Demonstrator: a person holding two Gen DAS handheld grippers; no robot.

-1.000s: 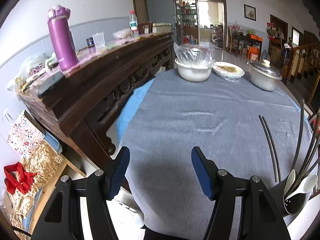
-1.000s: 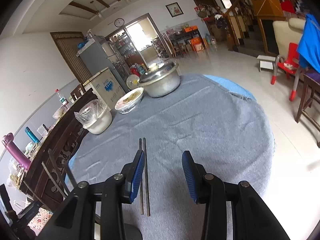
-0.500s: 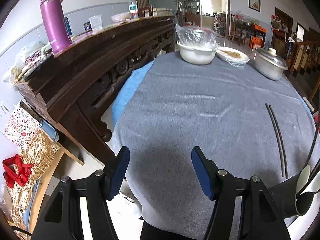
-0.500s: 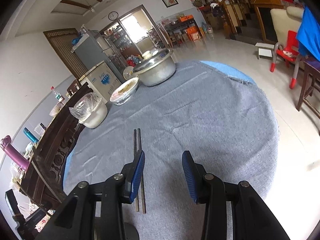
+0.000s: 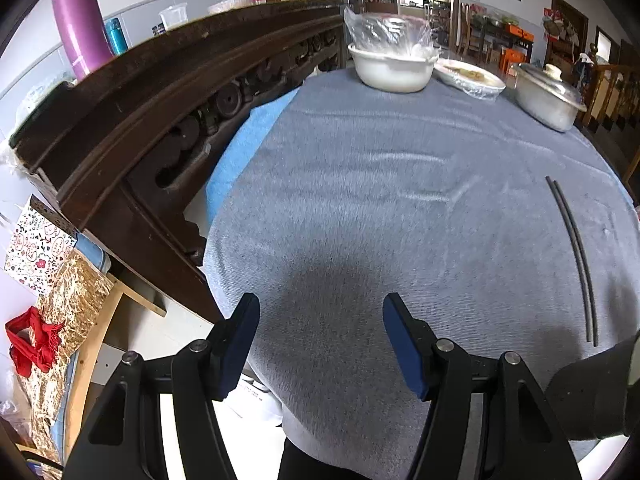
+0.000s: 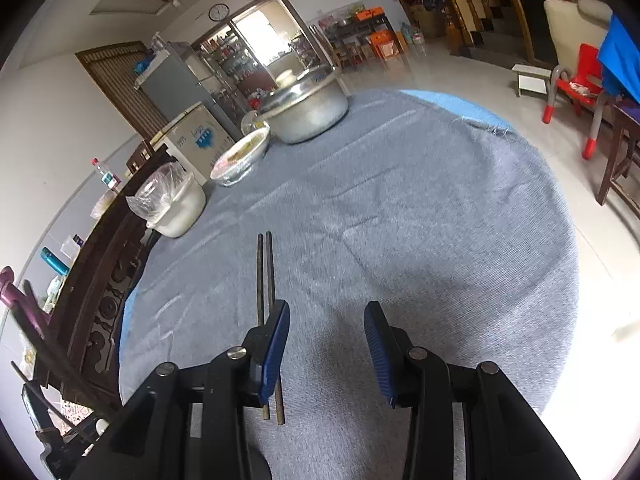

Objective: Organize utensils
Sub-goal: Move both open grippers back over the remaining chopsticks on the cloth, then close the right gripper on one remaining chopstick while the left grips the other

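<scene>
A pair of dark chopsticks [image 5: 576, 252] lies side by side on the grey tablecloth [image 5: 380, 200], right of my left gripper [image 5: 320, 320], which is open and empty above the near table edge. In the right wrist view the chopsticks [image 6: 265, 276] run under the left finger [image 6: 276, 344] of my right gripper [image 6: 326, 328], which is open and empty just above the cloth. A dark utensil holder [image 5: 592, 392] shows at the lower right of the left wrist view; its utensils [image 6: 44, 360] show blurred at the left edge of the right wrist view.
A white bowl covered in plastic [image 5: 392, 68], a wrapped dish of food [image 5: 468, 76] and a lidded metal pot [image 5: 548, 96] stand at the table's far side. A dark carved wooden sideboard [image 5: 152, 112] with a purple flask [image 5: 82, 28] borders the table's left.
Both grippers have tilted down toward the table. The right gripper has moved forward over the chopsticks, and the utensil holder has slid toward the corner of the left wrist view.
</scene>
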